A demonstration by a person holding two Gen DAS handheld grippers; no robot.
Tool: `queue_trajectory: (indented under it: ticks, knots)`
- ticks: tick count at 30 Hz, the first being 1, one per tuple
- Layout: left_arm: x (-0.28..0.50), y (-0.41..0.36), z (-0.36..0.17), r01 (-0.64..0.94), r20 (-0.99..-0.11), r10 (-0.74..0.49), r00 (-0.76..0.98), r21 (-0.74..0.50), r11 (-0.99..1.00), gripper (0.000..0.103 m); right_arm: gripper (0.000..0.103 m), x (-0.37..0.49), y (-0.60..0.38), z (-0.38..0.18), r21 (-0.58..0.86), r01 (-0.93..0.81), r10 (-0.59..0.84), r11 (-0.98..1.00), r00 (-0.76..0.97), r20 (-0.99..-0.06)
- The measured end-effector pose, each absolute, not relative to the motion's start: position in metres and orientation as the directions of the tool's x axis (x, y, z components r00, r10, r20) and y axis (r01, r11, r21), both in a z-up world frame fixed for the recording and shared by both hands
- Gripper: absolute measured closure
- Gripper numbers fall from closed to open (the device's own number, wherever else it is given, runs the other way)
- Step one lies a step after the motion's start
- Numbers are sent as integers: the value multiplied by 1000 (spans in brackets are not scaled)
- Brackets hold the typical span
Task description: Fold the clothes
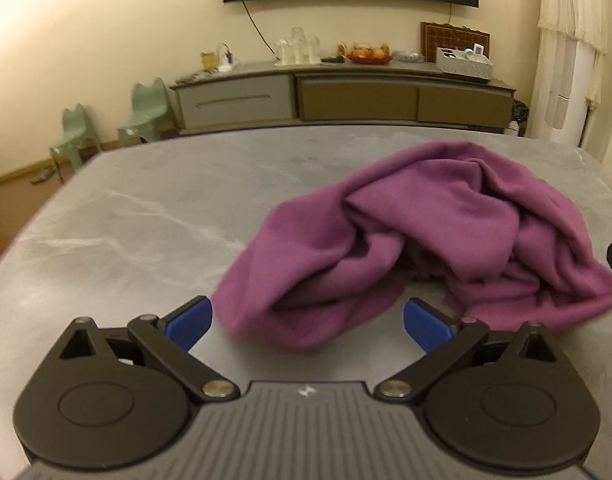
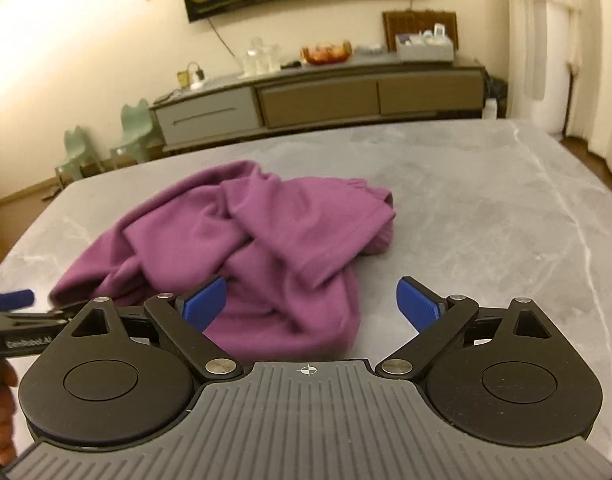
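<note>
A crumpled purple garment (image 1: pixel 421 236) lies in a heap on the grey marble table (image 1: pixel 146 216). My left gripper (image 1: pixel 307 320) is open, its blue pads on either side of the garment's near left fold, just above the table. In the right wrist view the same garment (image 2: pixel 250 240) lies left of centre. My right gripper (image 2: pixel 311 304) is open over the garment's near right edge; its left pad overlaps the cloth and its right pad is over bare table. The left gripper's blue fingertip (image 2: pixel 14 299) shows at the far left of that view.
The table's far edge (image 2: pixel 345 128) faces a long low sideboard (image 1: pixel 345 96) with glasses, a fruit bowl and a box. Two green child chairs (image 1: pixel 110 128) stand on the floor at the left. A white curtain (image 1: pixel 569 60) hangs at the right.
</note>
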State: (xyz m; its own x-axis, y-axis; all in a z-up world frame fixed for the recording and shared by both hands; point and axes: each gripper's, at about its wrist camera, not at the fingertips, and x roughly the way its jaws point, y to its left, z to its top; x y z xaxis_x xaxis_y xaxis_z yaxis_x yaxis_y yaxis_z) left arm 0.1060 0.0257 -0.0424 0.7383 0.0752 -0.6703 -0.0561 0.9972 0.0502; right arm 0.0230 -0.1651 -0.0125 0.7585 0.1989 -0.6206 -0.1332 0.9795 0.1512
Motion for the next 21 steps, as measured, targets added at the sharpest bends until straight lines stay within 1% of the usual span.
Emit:
queue_trajectory:
  ticks: [1,4,5,6,7,8,9,10,11,13,14,16,18,20,21]
  knots:
    - [115,23,-45,-34,-678,44,734,29,999,0,8,35,-167,-13,152,-139,205,979,744,-636]
    - [143,4,-53,15,-681,5,732,24,1000,0,8,67,-159,-34,54,-153,149,987,724,-674]
    - [152,-4,-55,30,-681,-4,733,27,999,0,17,76,-157,-42,30,-160,137,987,717,-684]
    - [163,-11,-58,43,-680,-7,733,37,998,0,28,85,-156,-48,57,-162,155,985,691,-707]
    - [175,-17,-60,53,-679,-1,734,56,997,7,56,94,-155,-55,84,-164,173,983,664,-728]
    - [188,-20,-60,62,-683,-2,731,63,996,35,67,101,-153,-58,121,-185,213,975,641,-738]
    - [201,-19,-57,71,-694,-14,720,54,996,46,67,102,-152,-53,125,-196,224,973,650,-726]
    - [212,-16,-52,66,-695,-23,719,36,997,69,73,102,-150,-49,130,-206,236,970,660,-713]
    - [222,-9,-43,43,-684,-28,729,5,999,82,84,103,-149,-45,134,-217,248,967,669,-701]
    - [234,11,-19,-24,-630,-3,777,-35,999,95,90,101,-146,-33,157,-237,280,959,686,-671]
    - [237,21,-7,-57,-598,18,802,-47,997,95,92,99,-145,-28,166,-253,298,953,691,-658]
    - [242,42,15,-126,-535,69,842,-71,989,95,92,95,-141,-18,181,-270,322,946,701,-636]
    - [242,59,26,-212,-498,154,853,-62,975,94,93,94,-137,-13,186,-282,335,941,705,-625]
    - [242,71,21,-251,-515,195,835,-40,967,83,93,96,-134,-14,179,-278,327,944,704,-630]
    - [241,70,12,-222,-548,174,818,-23,975,77,93,98,-132,-15,178,-273,323,945,701,-636]
